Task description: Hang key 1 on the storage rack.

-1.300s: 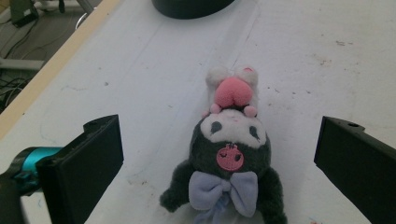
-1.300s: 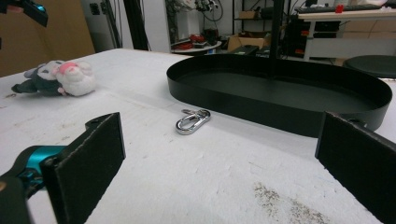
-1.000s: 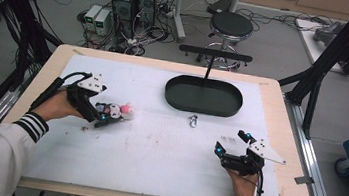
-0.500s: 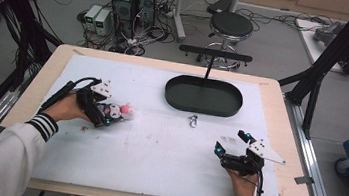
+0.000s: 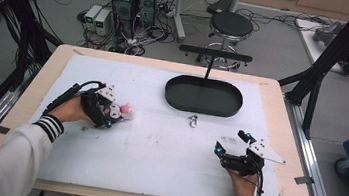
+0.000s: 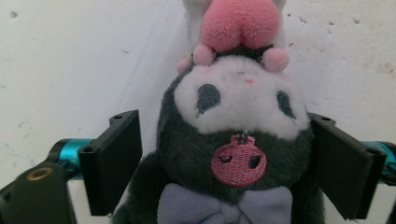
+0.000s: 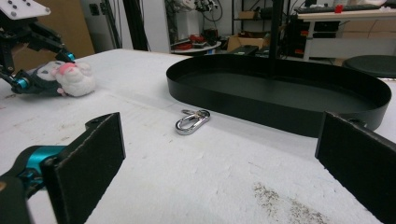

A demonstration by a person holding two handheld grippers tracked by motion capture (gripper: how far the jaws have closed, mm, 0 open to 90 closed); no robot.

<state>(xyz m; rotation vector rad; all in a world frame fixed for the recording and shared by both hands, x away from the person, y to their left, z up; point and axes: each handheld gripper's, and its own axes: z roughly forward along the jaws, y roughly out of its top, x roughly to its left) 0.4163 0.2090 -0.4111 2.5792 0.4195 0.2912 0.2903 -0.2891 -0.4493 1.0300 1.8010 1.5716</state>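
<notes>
A dark grey and white plush toy [image 5: 124, 110] with a pink top and a pale bow lies at the left of the white mat. My left gripper [image 5: 111, 115] reaches over it from the left. Its jaws have just been closing, and in the left gripper view the toy [image 6: 233, 112] fills the gap of this gripper [image 6: 229, 172], with both pads against its sides. My right gripper [image 5: 229, 141] rests on the mat at the right, jaws wide apart with nothing between them [image 7: 219, 163]. From there the toy [image 7: 70, 77] lies far off to the left.
A black oval tray [image 5: 201, 109] stands at the back middle of the mat, with a post rising behind it. A silver carabiner [image 5: 192, 120] lies just in front of the tray [image 7: 280, 121] and shows again [image 7: 191, 121] ahead of the right gripper. The mat lies on a wooden table.
My left hand has sunk a little onto the plush toy and its jaws have closed in on the toy's sides. The right hand has stayed in place.
</notes>
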